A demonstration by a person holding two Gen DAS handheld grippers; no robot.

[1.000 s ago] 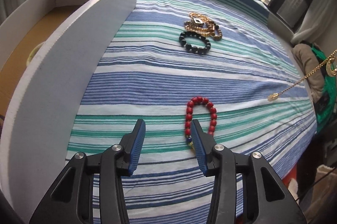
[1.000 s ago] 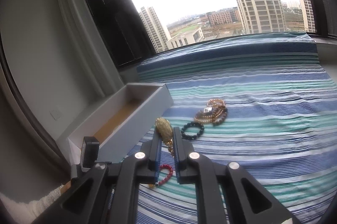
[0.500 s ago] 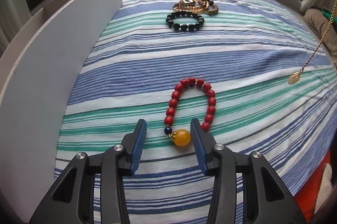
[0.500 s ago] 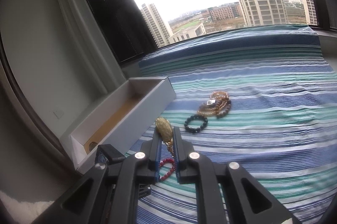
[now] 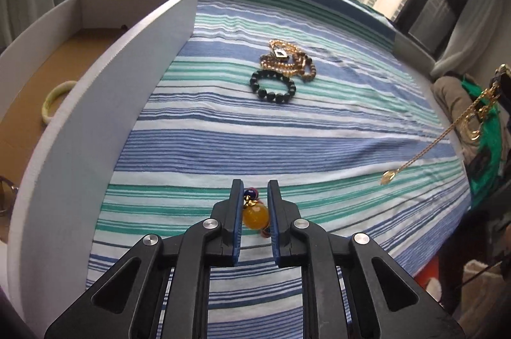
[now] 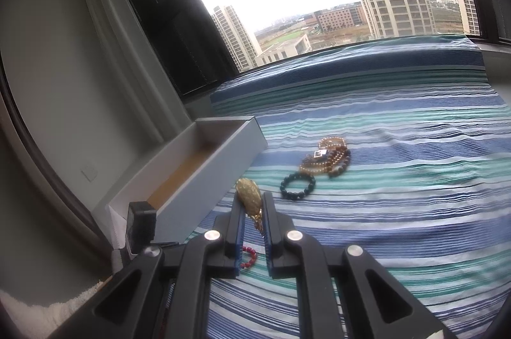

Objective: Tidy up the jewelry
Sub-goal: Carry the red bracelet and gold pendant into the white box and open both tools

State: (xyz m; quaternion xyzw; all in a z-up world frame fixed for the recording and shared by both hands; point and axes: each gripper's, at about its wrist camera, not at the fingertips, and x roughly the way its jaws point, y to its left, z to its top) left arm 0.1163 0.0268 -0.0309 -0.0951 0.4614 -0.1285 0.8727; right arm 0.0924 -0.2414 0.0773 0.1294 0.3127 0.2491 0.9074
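1. Striped bedspread (image 5: 287, 141) runs to a window with towers beyond.
2. Long white box (image 5: 95, 122) lies along its left edge, pointing toward the window, a pale bangle (image 5: 56, 102) inside.
3. Left gripper (image 5: 254, 211) has just closed on the red bracelet's (image 6: 249, 257) amber bead (image 5: 255, 216).
4. Right gripper (image 6: 254, 217) pinches a gold necklace (image 5: 424, 147), chain dangling.
5. Black bracelet (image 5: 273, 86) and gold pile (image 5: 287, 59) lie mid-bed.

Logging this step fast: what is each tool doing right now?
Left tool: jaws have just closed on the red bead bracelet, gripped at its amber bead.
Right tool: shut on the gold necklace, chain dangling.
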